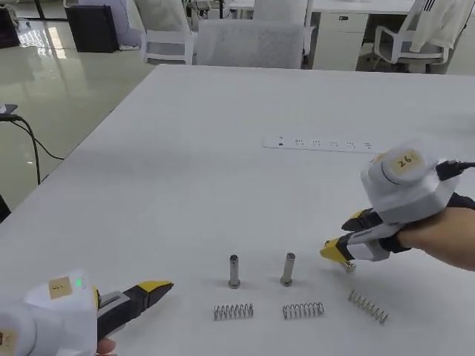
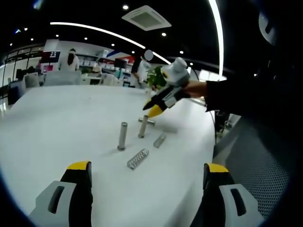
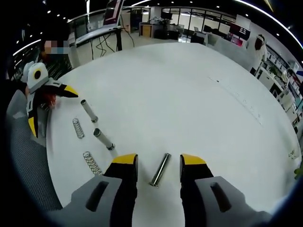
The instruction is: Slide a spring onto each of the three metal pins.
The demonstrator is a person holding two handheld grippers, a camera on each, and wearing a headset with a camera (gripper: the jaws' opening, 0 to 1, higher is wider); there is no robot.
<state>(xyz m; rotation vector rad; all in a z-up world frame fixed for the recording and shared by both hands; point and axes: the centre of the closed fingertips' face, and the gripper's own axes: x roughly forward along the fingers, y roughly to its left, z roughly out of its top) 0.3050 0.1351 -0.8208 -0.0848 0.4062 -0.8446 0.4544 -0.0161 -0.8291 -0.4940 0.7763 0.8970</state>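
Head view down over the table (image 1: 223, 148), gripper views low from opposite ends, all sharing the upright pins (image 1: 234, 271).

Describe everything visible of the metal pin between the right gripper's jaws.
The pin is a slim, shiny, silver-grey metal cylinder, with what looks like a wider flange at the end nearer the gripper body. It lies on its side on the white table, not upright. It sits in the gap between the open jaws of the right gripper. A strip of table shows on each side, so the jaws do not seem to touch it. Nothing is slid onto it.
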